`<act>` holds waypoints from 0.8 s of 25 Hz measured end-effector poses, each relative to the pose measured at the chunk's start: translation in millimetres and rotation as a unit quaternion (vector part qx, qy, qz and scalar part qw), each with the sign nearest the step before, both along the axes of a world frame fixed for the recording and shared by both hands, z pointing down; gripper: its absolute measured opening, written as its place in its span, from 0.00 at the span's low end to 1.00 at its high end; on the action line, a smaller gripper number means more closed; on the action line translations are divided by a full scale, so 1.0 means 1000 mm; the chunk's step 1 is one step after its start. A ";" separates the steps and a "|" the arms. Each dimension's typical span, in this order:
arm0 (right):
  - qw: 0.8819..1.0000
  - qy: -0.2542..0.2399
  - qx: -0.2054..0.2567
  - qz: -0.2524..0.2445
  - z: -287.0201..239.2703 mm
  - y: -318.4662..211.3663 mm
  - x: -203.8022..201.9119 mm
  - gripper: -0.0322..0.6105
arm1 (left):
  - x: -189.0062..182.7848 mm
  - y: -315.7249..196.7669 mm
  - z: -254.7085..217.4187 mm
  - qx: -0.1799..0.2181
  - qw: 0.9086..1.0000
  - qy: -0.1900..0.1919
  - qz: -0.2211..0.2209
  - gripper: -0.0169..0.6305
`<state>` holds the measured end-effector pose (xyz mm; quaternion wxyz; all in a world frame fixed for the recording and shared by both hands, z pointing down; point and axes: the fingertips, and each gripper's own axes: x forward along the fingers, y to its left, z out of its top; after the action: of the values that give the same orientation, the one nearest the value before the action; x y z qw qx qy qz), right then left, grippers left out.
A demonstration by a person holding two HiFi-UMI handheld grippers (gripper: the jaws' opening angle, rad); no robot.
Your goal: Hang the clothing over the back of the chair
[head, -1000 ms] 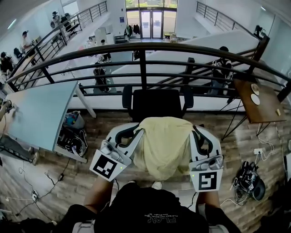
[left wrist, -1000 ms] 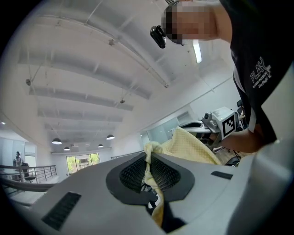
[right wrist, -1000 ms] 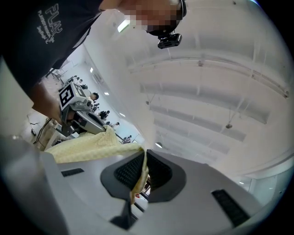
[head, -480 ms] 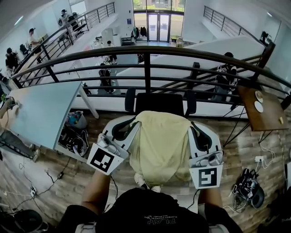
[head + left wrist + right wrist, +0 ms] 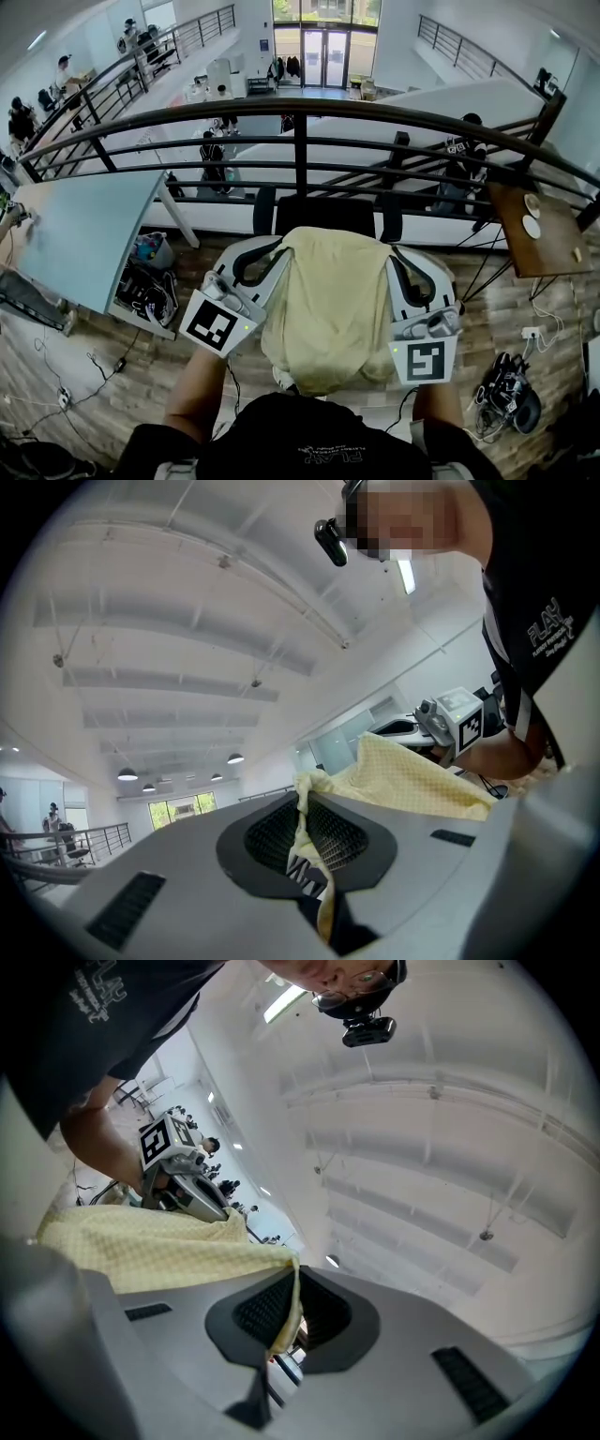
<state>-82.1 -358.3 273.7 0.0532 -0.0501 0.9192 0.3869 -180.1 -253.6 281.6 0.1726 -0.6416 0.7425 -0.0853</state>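
A pale yellow garment [image 5: 328, 305] hangs spread between my two grippers, in front of the person's chest. My left gripper [image 5: 279, 253] is shut on its upper left corner, and my right gripper [image 5: 396, 258] is shut on its upper right corner. Just beyond it stands the black office chair [image 5: 328, 211]; the garment hides its seat and the lower part of its back. In the left gripper view the yellow fabric [image 5: 412, 780] runs out from the closed left gripper [image 5: 314, 864] toward the right gripper [image 5: 455, 722]. The right gripper view shows the fabric [image 5: 159, 1246] pinched in the right gripper [image 5: 284, 1321].
A dark metal railing [image 5: 300, 108] runs right behind the chair, with a lower floor and people beyond it. A light blue desk [image 5: 80, 234] stands at the left with bags [image 5: 145, 286] under it. A wooden table [image 5: 534, 220] is at the right, and cables and gear [image 5: 511, 394] lie on the floor.
Both grippers have lifted the garment a little and carried it toward the chair. It now hangs longer and hides more of the chair's back.
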 end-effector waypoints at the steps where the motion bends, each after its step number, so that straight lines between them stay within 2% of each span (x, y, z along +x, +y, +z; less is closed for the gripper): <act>1: 1.000 0.004 0.001 0.000 0.001 -0.003 -0.003 0.09 | -0.002 -0.002 0.000 -0.002 1.000 -0.002 0.000 0.08; 6: 0.999 0.028 0.006 -0.016 0.005 -0.017 -0.019 0.09 | -0.014 -0.013 0.007 -0.017 1.000 -0.007 0.001 0.08; 12: 0.997 0.065 -0.012 -0.033 0.017 -0.019 -0.034 0.09 | -0.028 -0.016 0.019 -0.039 0.999 -0.011 0.010 0.08; 17: 0.995 0.090 -0.009 -0.032 0.024 -0.032 -0.050 0.09 | -0.043 -0.025 0.026 -0.045 0.999 0.013 0.007 0.08; 20: 0.994 0.102 -0.010 -0.037 0.029 -0.039 -0.057 0.09 | -0.049 -0.033 0.032 -0.056 0.998 0.014 0.013 0.08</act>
<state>-138.8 -397.2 302.8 -0.0274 0.0236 0.9249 0.3786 -229.3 -286.6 313.6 0.1271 -0.6608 0.7307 -0.1152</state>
